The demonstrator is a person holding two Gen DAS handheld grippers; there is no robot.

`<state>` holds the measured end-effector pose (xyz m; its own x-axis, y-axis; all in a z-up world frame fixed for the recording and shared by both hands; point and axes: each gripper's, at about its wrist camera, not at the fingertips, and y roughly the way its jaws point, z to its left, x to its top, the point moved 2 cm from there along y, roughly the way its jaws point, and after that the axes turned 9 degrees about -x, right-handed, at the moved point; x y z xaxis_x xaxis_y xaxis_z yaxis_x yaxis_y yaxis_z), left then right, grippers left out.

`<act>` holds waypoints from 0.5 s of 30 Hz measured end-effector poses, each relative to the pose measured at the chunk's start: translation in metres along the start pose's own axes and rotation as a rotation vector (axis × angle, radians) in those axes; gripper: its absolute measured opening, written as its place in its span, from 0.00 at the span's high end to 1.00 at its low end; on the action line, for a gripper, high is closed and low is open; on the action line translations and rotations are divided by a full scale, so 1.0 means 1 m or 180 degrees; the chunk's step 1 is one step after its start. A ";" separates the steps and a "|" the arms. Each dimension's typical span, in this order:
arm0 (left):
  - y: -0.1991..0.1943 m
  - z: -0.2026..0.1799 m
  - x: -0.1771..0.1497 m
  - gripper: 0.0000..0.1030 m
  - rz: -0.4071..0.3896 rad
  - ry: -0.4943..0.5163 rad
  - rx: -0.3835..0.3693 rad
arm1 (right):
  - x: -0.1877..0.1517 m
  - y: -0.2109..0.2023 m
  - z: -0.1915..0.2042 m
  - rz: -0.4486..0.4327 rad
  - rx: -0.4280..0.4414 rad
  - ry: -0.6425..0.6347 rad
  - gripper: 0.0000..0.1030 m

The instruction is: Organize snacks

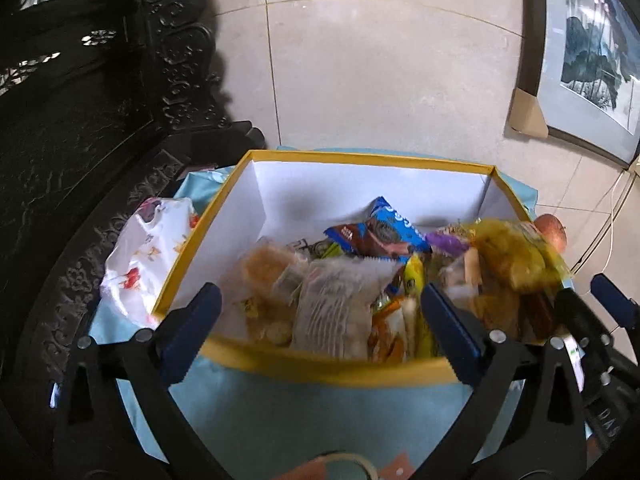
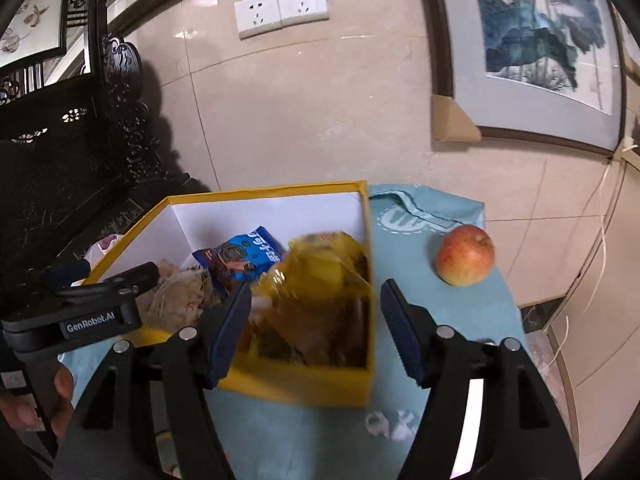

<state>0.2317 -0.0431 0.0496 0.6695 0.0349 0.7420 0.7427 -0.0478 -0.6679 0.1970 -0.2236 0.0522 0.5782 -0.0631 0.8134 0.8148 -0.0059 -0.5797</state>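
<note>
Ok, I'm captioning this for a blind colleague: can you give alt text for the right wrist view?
A yellow box packed with wrapped snacks sits on a light blue cloth, with the open right gripper just before it and a blurred yellow bag at the box's right end. An apple lies on the cloth beside the box.

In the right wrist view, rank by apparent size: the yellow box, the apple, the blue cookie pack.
1. Yellow box, clearly largest.
2. Blue cookie pack and apple: look alike, and the pack is partly hidden.
</note>
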 end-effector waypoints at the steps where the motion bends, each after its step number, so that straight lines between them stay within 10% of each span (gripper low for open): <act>1: -0.004 0.001 -0.003 0.02 0.0009 -0.0004 -0.0008 | -0.004 -0.007 -0.003 -0.0007 -0.0005 0.0011 0.34; 15: -0.065 0.006 -0.045 0.02 -0.0043 -0.0011 -0.0173 | -0.041 -0.077 0.019 -0.0146 0.0071 -0.0225 0.34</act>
<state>0.1538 -0.0353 0.0593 0.6595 0.0392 0.7507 0.7500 -0.1014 -0.6536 0.1115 -0.2012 0.0640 0.5411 0.0074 0.8409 0.8408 0.0150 -0.5412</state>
